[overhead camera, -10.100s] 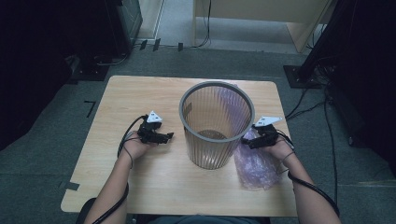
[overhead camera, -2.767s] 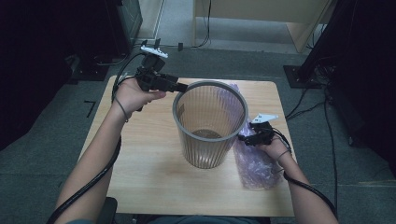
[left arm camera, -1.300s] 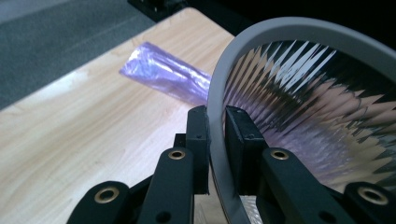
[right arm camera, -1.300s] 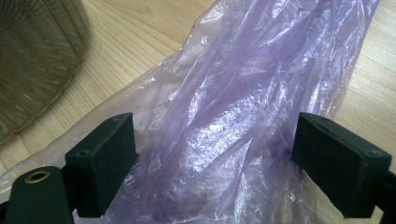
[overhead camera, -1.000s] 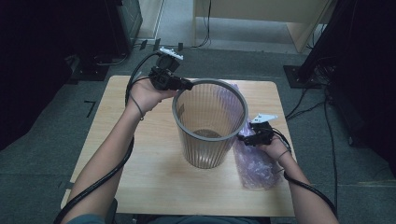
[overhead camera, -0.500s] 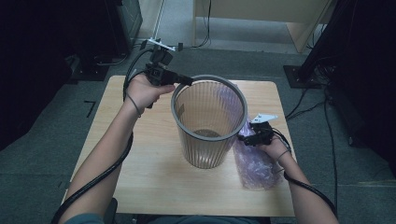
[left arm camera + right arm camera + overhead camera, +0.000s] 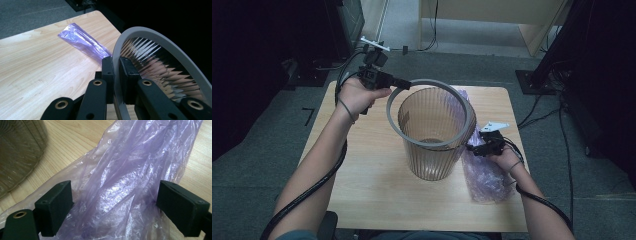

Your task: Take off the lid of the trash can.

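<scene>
Left tool [image 7: 116,75] clenches the grey ring [image 7: 412,85] above the bin [image 7: 432,155]; right tool [image 7: 115,207] gapes over purple bag [image 7: 130,170].

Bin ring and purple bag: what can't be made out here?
- Ring, high view: whether its right part has left the bin; the angle hides it.
- Purple bag, high view: its middle, behind the bin.
- Purple bag, right gripper view: its opening, cut off by the frame edges.
- Left tongs, left gripper view: the ring's lower arc, hidden behind the jaws.
</scene>
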`<action>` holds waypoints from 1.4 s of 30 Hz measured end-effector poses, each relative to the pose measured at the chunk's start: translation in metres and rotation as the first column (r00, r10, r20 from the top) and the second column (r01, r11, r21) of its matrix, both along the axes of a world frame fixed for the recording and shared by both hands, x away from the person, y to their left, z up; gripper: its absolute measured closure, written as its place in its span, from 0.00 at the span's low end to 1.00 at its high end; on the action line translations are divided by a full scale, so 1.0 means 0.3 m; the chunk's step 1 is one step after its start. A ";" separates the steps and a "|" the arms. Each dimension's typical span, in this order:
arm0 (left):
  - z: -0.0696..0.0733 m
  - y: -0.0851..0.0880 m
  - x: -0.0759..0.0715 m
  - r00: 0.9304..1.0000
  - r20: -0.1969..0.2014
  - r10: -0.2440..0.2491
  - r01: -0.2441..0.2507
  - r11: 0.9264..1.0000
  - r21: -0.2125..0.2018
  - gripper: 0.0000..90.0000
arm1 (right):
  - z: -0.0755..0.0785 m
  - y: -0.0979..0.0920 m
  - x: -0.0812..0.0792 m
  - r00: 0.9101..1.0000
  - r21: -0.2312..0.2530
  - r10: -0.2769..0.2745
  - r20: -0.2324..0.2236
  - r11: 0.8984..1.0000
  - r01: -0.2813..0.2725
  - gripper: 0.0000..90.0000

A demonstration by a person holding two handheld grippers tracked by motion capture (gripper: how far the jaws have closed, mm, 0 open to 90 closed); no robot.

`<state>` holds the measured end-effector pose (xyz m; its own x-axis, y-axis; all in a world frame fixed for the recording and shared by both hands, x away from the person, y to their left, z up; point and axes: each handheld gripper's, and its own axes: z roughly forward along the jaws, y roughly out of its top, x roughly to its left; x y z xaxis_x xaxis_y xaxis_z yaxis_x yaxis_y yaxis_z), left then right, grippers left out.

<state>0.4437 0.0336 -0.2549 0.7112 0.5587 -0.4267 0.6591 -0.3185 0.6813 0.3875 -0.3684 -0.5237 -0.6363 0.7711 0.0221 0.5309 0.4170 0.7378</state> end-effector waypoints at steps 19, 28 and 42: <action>0.020 0.121 0.008 0.998 -0.005 0.060 -0.060 0.997 -0.040 0.92 | 0.022 -0.015 -0.003 0.999 0.054 -0.035 -0.028 0.998 0.036 0.16; 0.024 0.174 0.001 0.996 -0.004 0.084 -0.084 0.996 -0.035 0.92 | 0.038 -0.047 -0.001 0.998 0.061 -0.056 -0.009 0.997 0.056 0.16; 0.032 0.246 -0.015 0.993 -0.010 0.118 -0.118 0.992 -0.042 0.92 | 0.002 -0.039 -0.003 0.999 0.009 -0.047 -0.013 0.999 0.047 0.15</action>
<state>0.4392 0.1073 -0.2453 0.6384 0.6197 -0.4565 0.6951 -0.2094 0.6877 0.3866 -0.3802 -0.5231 -0.5991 0.7998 0.0368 0.5588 0.3848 0.7346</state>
